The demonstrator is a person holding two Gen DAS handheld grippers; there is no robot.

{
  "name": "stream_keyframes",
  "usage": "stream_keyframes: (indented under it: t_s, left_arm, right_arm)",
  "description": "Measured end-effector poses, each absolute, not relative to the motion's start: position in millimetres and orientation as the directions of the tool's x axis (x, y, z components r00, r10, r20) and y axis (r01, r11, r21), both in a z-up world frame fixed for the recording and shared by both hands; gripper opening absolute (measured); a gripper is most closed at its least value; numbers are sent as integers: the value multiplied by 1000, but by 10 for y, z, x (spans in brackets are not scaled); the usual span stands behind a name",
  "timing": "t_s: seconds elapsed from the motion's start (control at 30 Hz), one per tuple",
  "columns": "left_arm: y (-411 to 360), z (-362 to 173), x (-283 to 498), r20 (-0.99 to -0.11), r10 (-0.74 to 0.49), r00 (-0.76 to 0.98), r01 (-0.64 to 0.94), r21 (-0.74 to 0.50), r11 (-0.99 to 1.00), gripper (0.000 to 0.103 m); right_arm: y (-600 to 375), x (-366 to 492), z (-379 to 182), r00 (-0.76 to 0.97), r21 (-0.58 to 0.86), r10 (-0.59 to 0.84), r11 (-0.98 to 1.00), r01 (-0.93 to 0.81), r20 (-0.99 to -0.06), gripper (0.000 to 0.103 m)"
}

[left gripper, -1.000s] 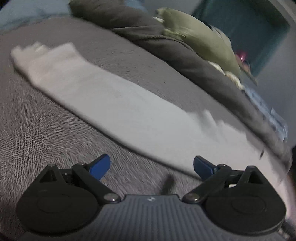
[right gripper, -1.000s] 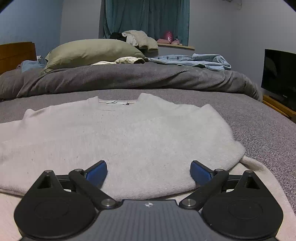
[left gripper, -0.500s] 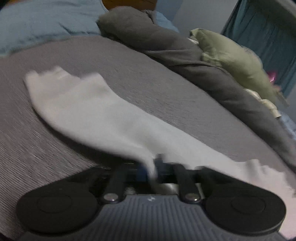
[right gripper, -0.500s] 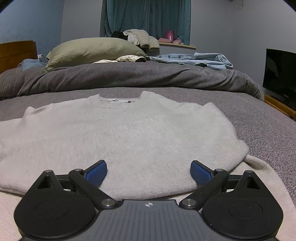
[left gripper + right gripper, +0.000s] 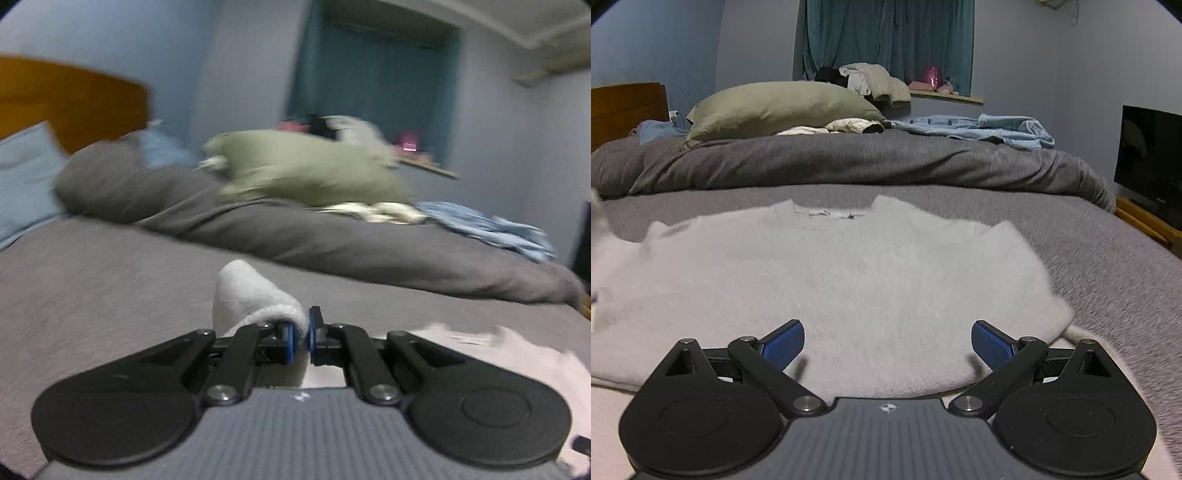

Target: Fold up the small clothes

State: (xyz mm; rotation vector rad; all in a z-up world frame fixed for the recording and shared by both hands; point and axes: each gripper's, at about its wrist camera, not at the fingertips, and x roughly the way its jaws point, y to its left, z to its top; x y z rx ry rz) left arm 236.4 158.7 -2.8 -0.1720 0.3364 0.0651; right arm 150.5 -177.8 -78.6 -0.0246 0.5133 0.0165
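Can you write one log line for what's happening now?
left gripper: shut on sleeve | right gripper: open over sweater

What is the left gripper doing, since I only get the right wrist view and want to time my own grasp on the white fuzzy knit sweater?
Observer: The left gripper is shut on a fold of the white fuzzy knit sleeve.
Operator: Is the cloth really between both pads?
Observer: Yes. It sits between the blue pads and humps up over the left one.
Operator: Is that hump flat on the bed?
Observer: No, it stands up above the grey bed cover.
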Motion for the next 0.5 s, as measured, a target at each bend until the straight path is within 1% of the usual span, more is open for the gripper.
stream_keyframes:
  t_s: [0.1,0.2,0.27,0.3,0.33,0.37,0.43,0.47,0.5]
  left_arm:
    - [1037,63,2244,-317,-69,946,37,-107,994,1]
    - [464,50,2091,-324,-166,931,156,-57,986,1]
    - [73,-67,2009,-370,-238,898,246,-24,969,1]
    - [-105,-138,1936,-389,-251,887,273,2,962,4]
    - [-273,-254,1897,-423,-263,867,304,31,952,4]
    - [-391,-332,1850,-459,-272,846,323,35,946,5]
    - [-457,-549,1865,-547,-280,789,335,2,942,24]
    - [-439,-632,1853,-581,-280,764,327,-25,945,44]
    - [-397,-687,1805,-599,-274,752,312,-42,949,57]
  right_arm:
    - [-1763,1374,-471,845,-42,55,995,-92,-531,98]
    - [-1736,1182,-40,840,-131,117,967,-218,-530,99]
    - [-1763,1018,219,844,-202,112,947,-251,-525,102]
    - [-1798,960,299,840,-209,102,946,-248,-533,102]
    - [-1857,901,365,835,-197,92,952,-233,-543,102]
    - [-1913,855,400,831,-173,86,961,-214,-549,102]
    - [-2028,774,406,827,-95,85,982,-165,-556,101]
    - [-2051,761,393,823,-63,93,986,-154,-561,100]
    - [-2048,765,372,815,-44,101,987,-154,-570,98]
